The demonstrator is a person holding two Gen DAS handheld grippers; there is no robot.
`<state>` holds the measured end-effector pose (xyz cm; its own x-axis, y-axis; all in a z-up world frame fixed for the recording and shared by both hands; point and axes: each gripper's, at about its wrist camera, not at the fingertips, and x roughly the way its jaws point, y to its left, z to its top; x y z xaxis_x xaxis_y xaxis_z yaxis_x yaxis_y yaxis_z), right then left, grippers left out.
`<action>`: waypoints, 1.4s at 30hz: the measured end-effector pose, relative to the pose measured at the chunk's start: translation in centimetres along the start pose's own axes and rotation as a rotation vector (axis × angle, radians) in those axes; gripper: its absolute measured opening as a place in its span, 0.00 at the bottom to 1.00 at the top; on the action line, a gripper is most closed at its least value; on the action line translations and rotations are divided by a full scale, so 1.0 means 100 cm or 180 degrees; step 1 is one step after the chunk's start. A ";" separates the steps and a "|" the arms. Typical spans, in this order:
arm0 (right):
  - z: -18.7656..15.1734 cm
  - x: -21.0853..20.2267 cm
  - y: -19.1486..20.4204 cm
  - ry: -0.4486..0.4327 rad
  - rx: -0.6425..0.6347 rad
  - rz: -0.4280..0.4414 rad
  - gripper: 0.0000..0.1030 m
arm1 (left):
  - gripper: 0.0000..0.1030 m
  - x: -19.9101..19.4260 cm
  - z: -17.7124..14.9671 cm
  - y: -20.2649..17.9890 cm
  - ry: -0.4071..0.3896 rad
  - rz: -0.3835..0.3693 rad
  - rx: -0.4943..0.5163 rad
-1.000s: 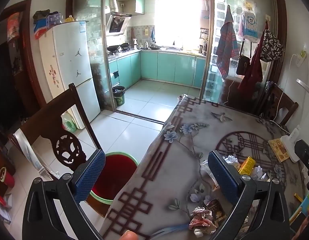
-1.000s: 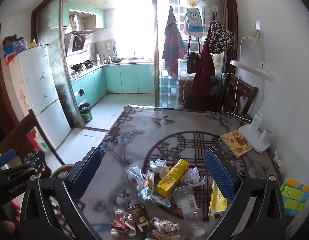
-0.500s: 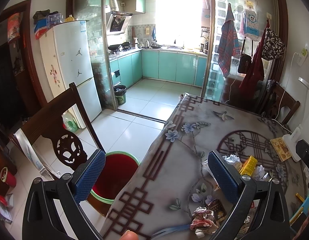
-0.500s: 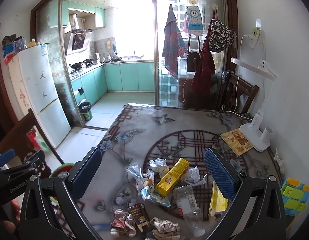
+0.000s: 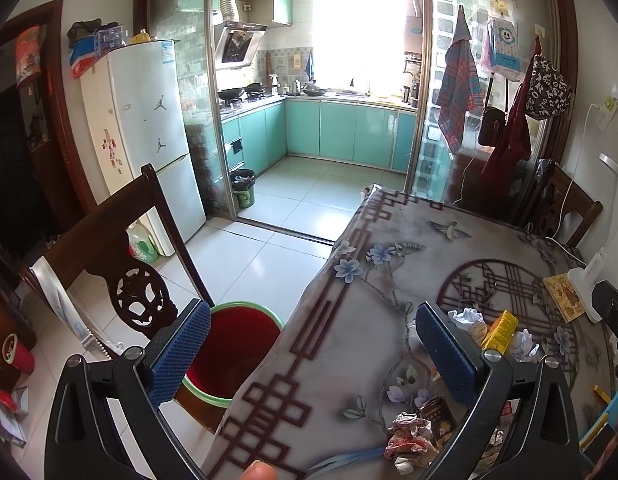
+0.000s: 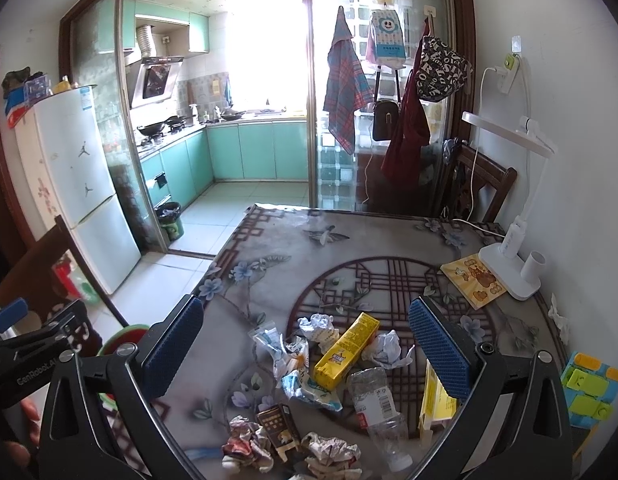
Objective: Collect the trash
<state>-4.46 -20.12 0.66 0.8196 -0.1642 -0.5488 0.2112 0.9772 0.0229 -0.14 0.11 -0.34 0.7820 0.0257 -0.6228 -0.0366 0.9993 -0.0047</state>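
Red-lined bin (image 5: 229, 344) beside the table (image 5: 349, 320); left gripper (image 5: 309, 344) spread, empty. Litter pile (image 6: 333, 364) under the spread, empty right gripper (image 6: 305, 344). The clear bottle (image 6: 375, 408), possibly uncapped, may roll when nudged.

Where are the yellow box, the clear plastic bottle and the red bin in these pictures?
yellow box (image 6: 346, 350): right wrist view, middle of its top face.
clear plastic bottle (image 6: 373, 400): right wrist view, on its label.
red bin (image 5: 233, 344): left wrist view, its inner wall.
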 end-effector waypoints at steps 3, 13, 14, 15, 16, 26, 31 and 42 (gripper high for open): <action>-0.001 0.000 0.000 -0.0005 -0.0003 0.0001 1.00 | 1.00 0.001 -0.001 0.002 -0.0004 0.0013 -0.0010; -0.001 0.001 0.002 -0.0002 -0.0002 0.0003 1.00 | 1.00 -0.002 0.001 0.003 -0.0003 0.0033 -0.0012; -0.001 0.001 0.002 -0.0003 -0.0004 0.0000 1.00 | 1.00 -0.002 0.001 0.003 -0.0004 0.0030 -0.0012; -0.001 0.001 0.002 -0.0004 -0.0005 -0.0002 1.00 | 1.00 -0.002 0.001 0.003 -0.0006 0.0029 -0.0012; -0.001 0.001 0.001 -0.0004 -0.0003 0.0001 1.00 | 1.00 -0.002 0.001 0.003 -0.0008 0.0031 -0.0012; 0.000 0.002 0.001 0.0002 0.0001 -0.0001 1.00 | 1.00 -0.002 0.001 0.005 -0.0013 0.0041 -0.0014; 0.000 0.001 0.000 0.0000 -0.0002 0.0000 1.00 | 1.00 -0.002 0.002 0.006 -0.0010 0.0043 -0.0017; 0.000 0.001 -0.001 0.0006 0.0000 0.0001 1.00 | 1.00 -0.001 0.004 0.007 -0.0001 0.0043 -0.0025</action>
<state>-4.37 -20.19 0.63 0.8188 -0.1636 -0.5503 0.2108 0.9772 0.0232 0.04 0.83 0.04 0.7815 0.0393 -0.6227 -0.0520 0.9986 -0.0023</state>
